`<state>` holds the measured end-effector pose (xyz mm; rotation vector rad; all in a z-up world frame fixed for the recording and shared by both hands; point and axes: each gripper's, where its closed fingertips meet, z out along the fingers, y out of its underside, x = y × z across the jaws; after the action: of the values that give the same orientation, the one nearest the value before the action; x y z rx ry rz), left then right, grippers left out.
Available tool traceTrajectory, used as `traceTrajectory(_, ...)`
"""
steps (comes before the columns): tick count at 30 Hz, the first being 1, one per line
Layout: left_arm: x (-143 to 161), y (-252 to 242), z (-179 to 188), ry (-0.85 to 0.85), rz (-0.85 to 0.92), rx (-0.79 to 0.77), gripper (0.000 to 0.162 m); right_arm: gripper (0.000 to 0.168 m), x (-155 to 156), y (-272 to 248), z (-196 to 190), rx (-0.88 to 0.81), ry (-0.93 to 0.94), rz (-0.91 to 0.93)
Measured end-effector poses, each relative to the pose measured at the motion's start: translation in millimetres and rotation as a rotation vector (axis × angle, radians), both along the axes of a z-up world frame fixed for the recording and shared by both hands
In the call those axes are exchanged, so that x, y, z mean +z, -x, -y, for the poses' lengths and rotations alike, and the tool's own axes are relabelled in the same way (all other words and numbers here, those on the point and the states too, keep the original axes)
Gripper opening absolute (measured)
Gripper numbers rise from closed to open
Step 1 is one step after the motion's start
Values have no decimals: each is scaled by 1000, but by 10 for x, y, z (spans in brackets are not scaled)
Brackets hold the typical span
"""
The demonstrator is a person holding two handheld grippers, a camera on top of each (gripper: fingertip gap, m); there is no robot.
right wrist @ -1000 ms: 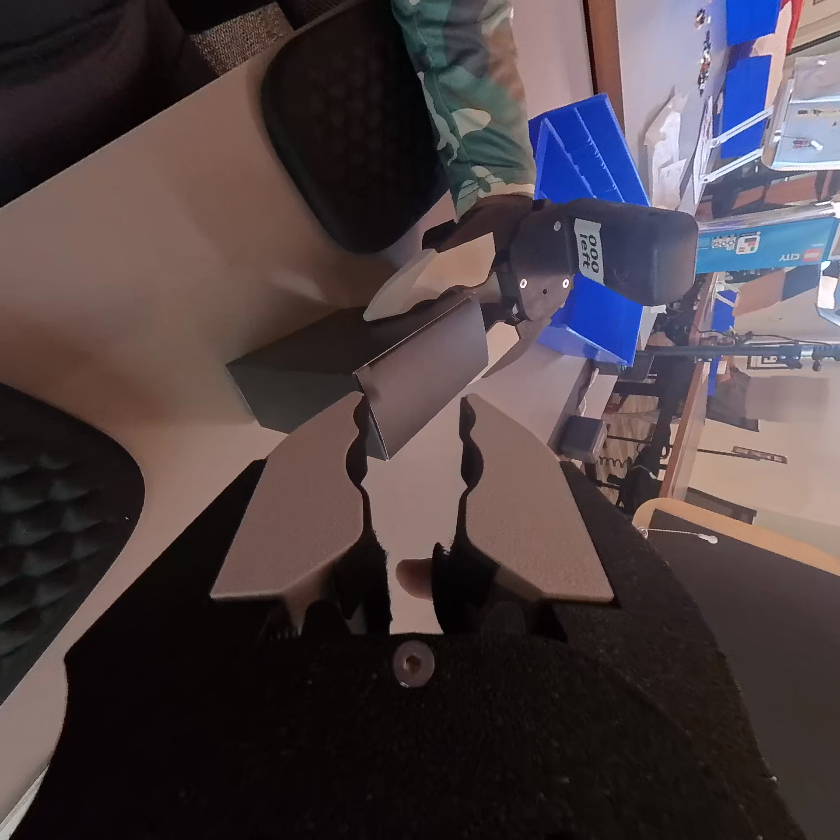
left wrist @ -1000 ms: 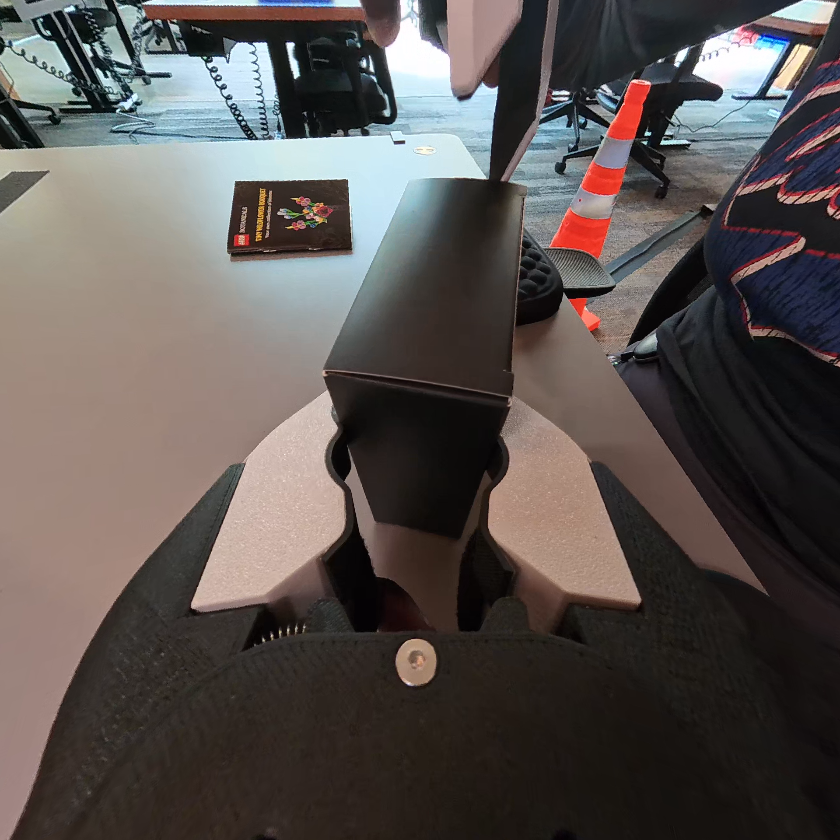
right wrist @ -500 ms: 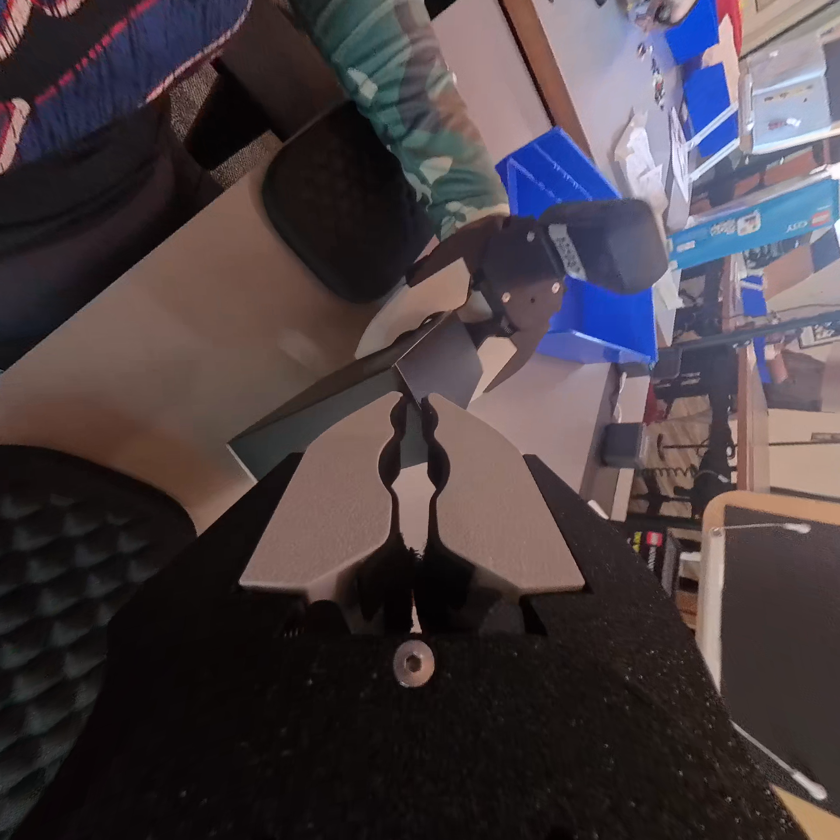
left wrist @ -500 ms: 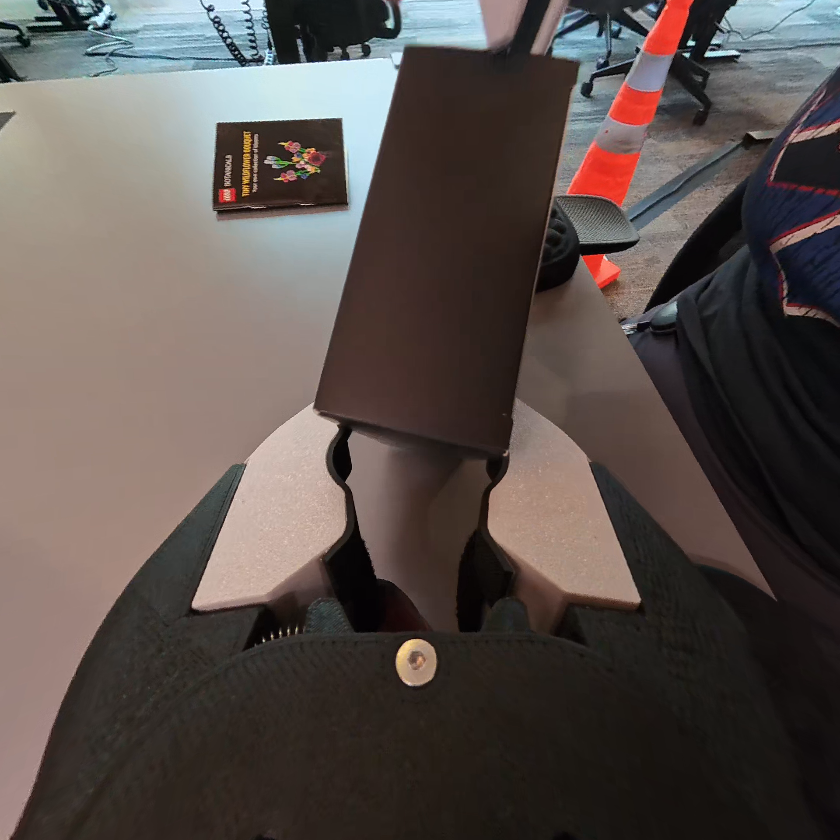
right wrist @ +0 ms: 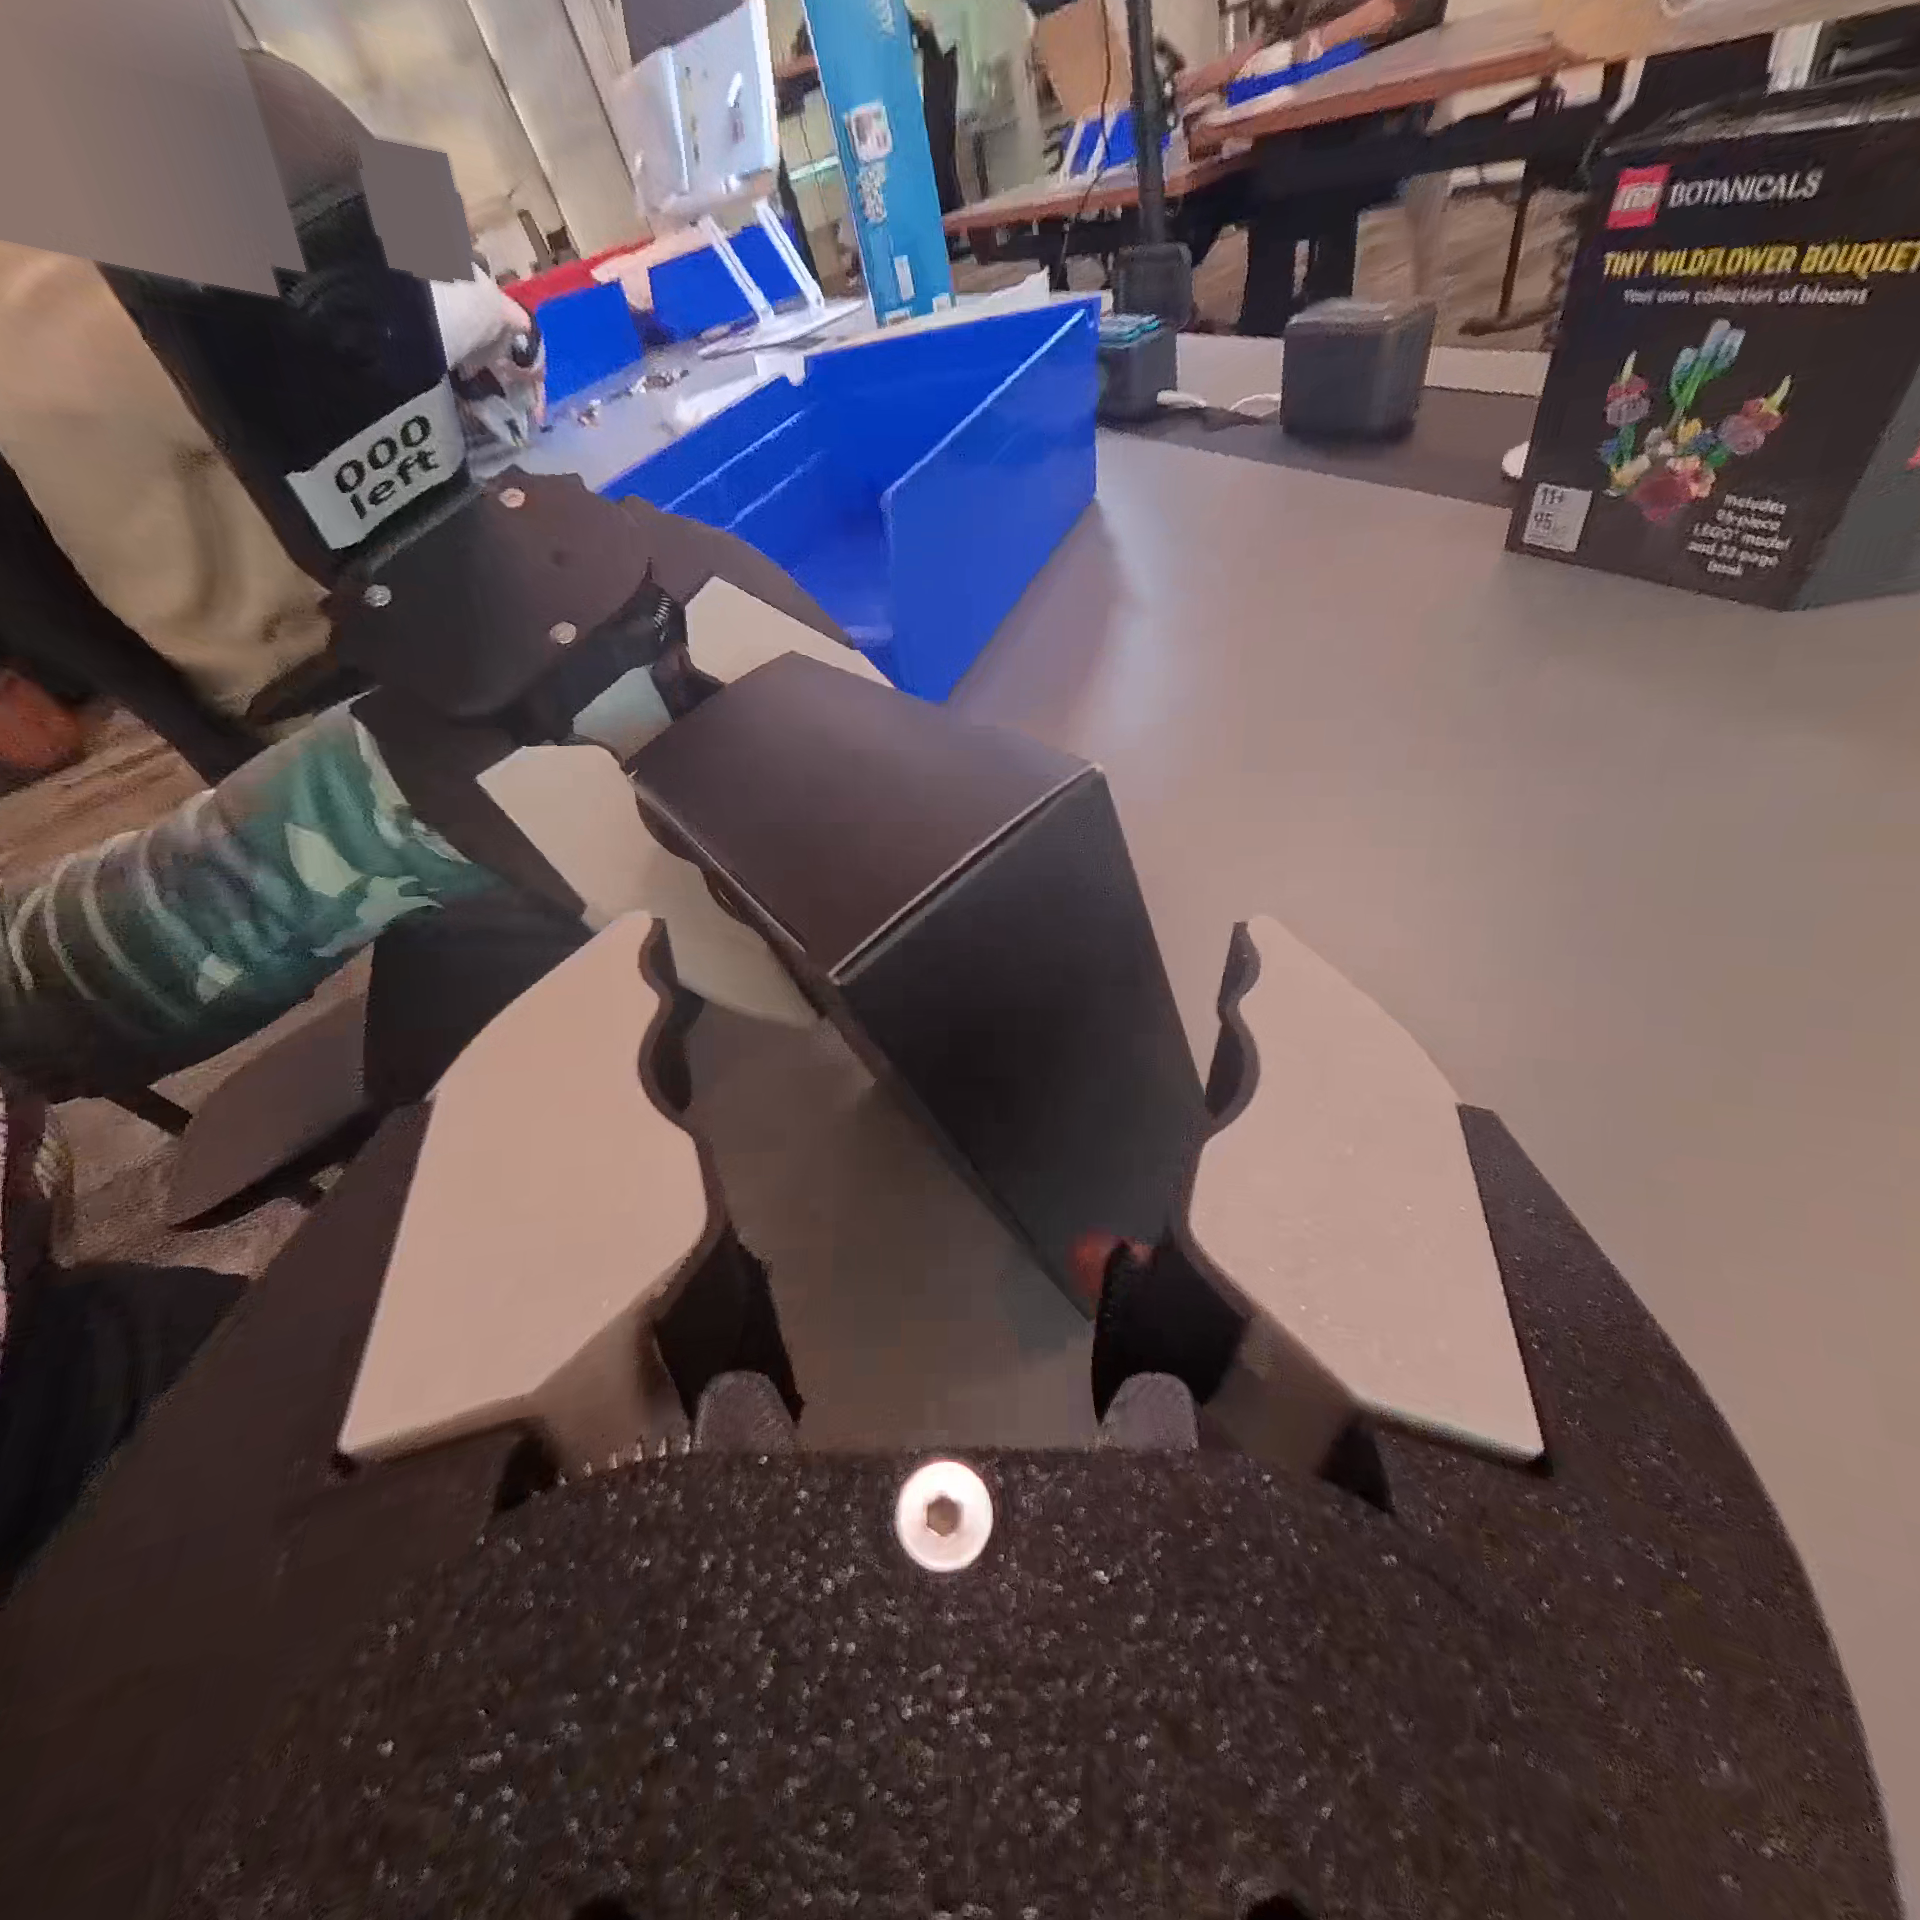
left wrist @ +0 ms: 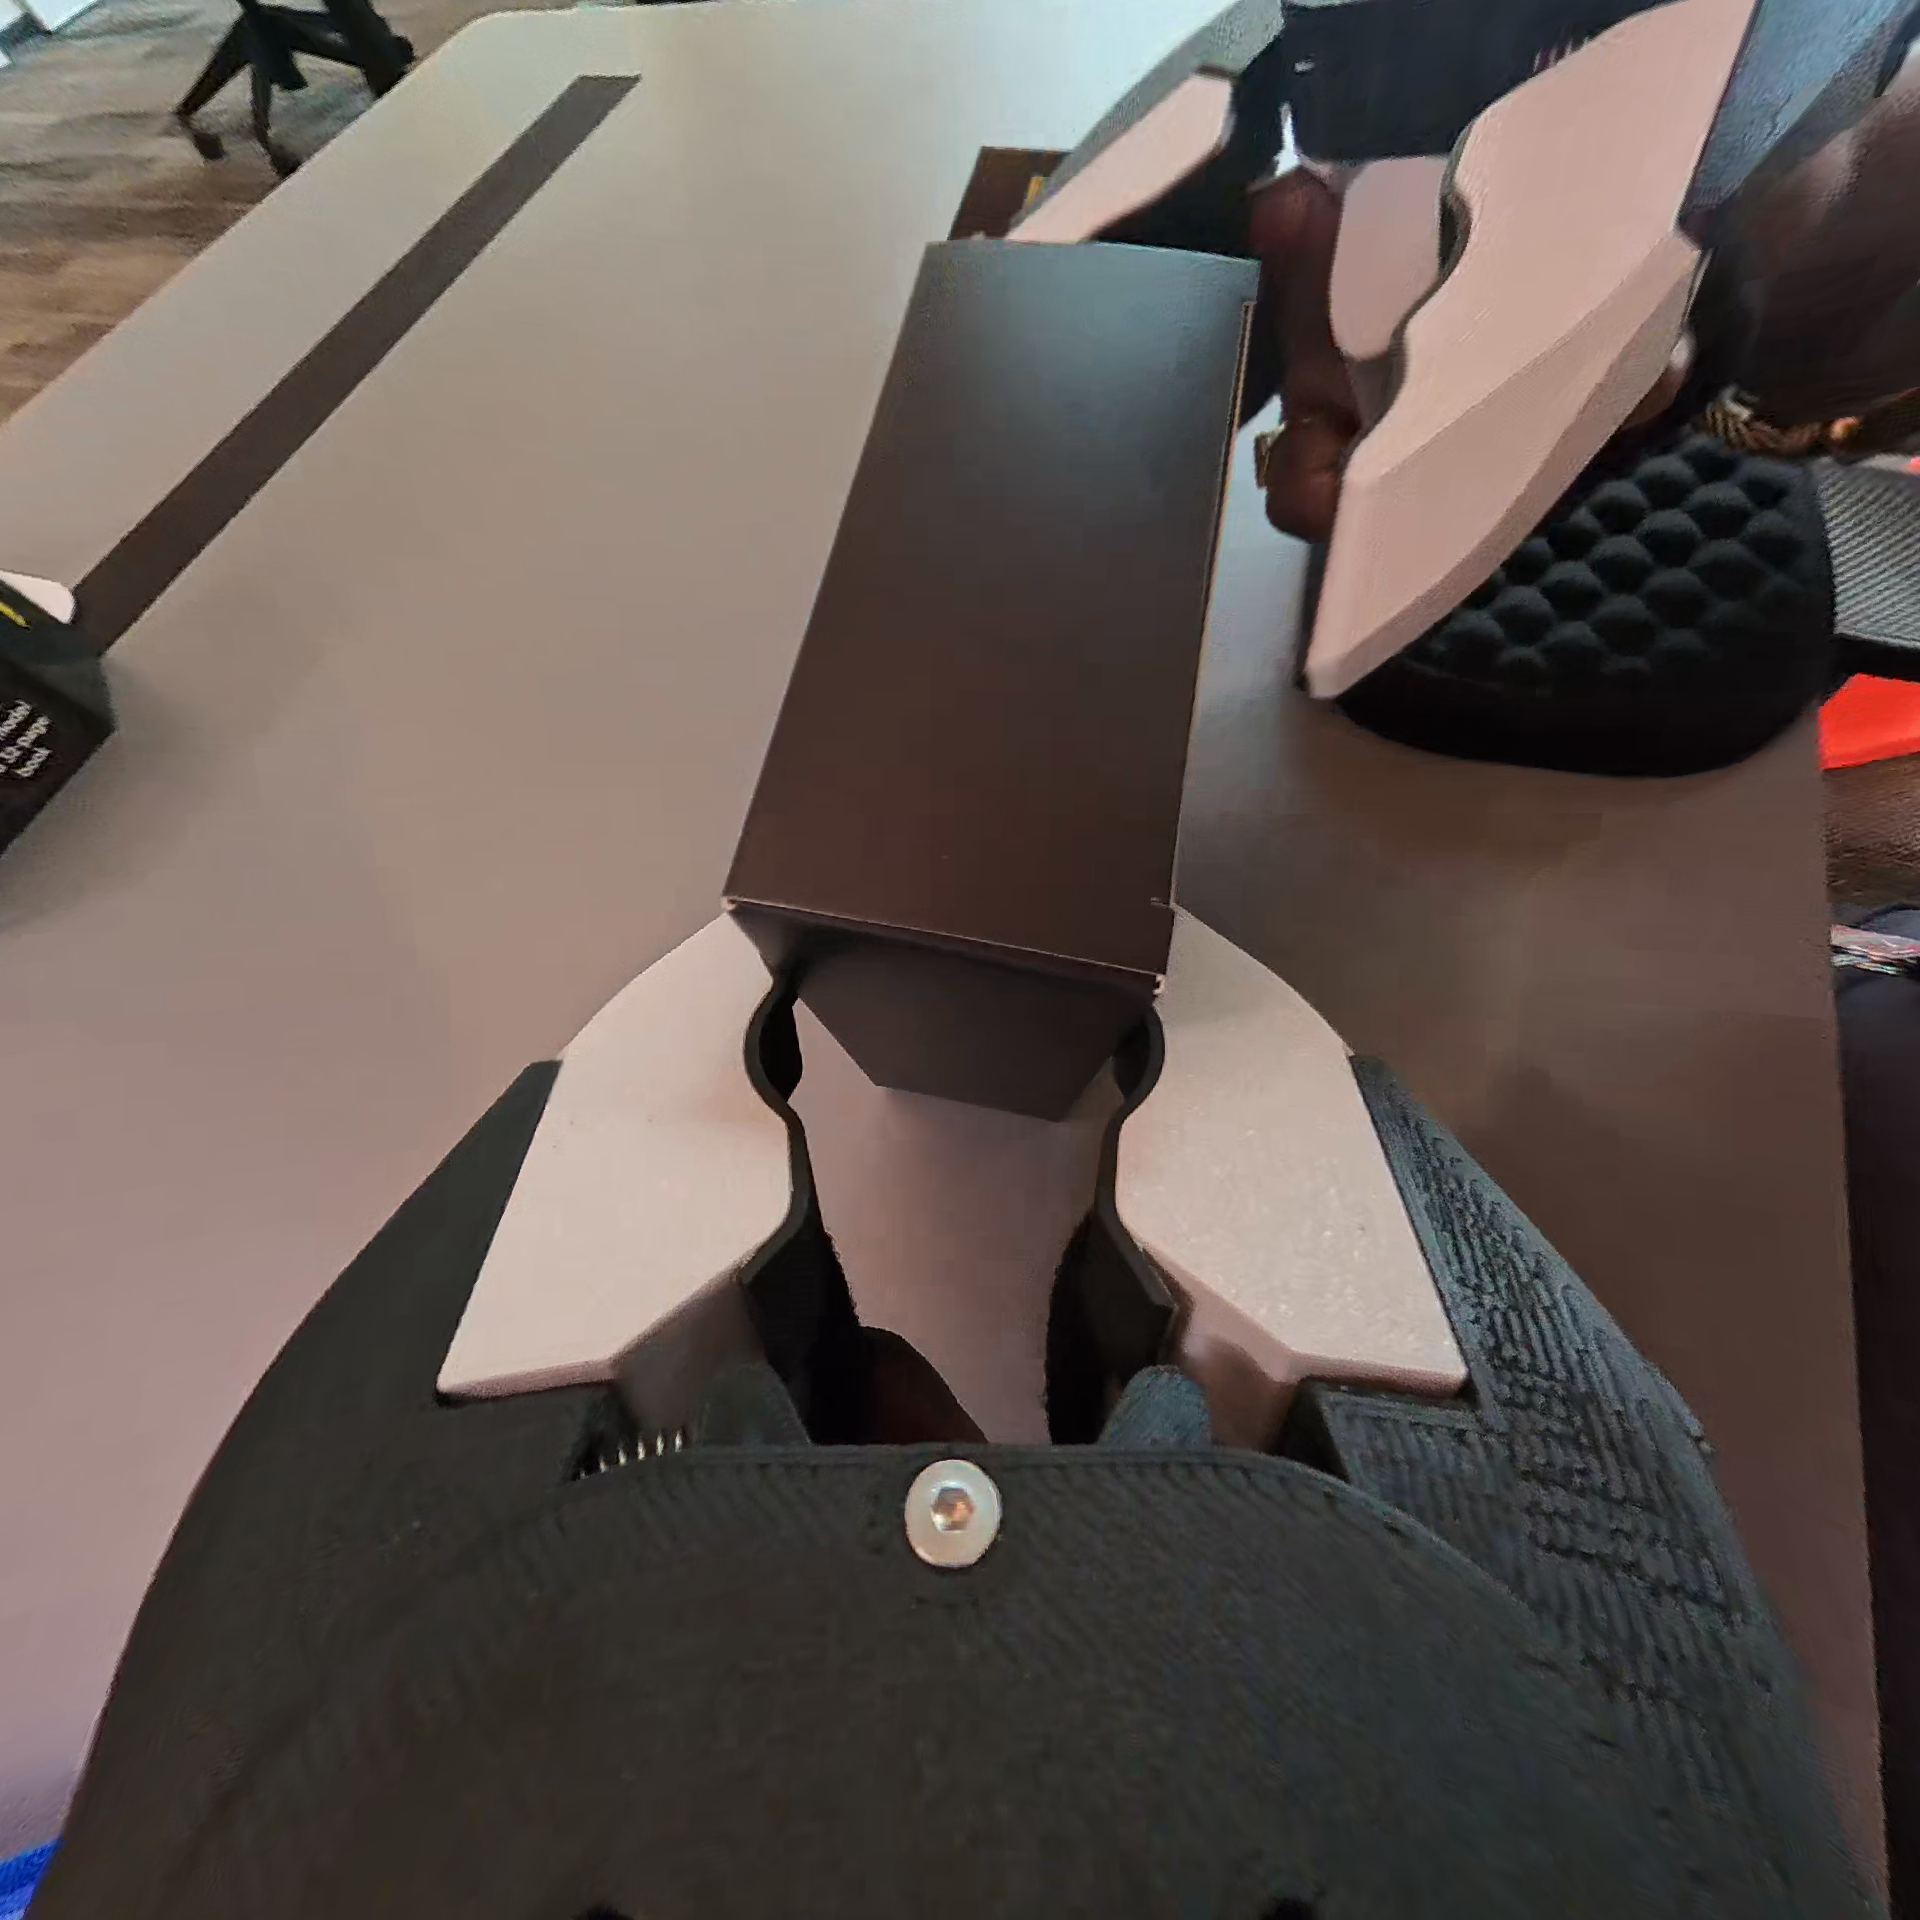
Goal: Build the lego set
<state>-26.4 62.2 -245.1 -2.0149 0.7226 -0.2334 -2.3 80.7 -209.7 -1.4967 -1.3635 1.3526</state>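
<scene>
The left gripper (left wrist: 951, 997) clamps the near end of a plain black carton (left wrist: 997, 582), holding it tilted above the grey table (left wrist: 416, 727). The carton's faces bear no print. The right gripper (right wrist: 940, 1023) has its jaws spread wide, one on each side of the carton's far corner, gripping nothing. A white sticker with printed characters (right wrist: 379, 473) sits on the left gripper's black body. Well apart on the table stands the black lego set box (right wrist: 1725, 374), printed with a red logo, yellow and white lettering and a flower picture (the words go unquoted here). A blue bin (right wrist: 935, 468) stands behind the carton.
</scene>
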Motion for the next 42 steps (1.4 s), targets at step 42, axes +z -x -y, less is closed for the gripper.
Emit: traceTrajectory(42, 534, -229, 176, 107, -272, -385, 52, 62, -95, 28, 200, 230, -473, -104)
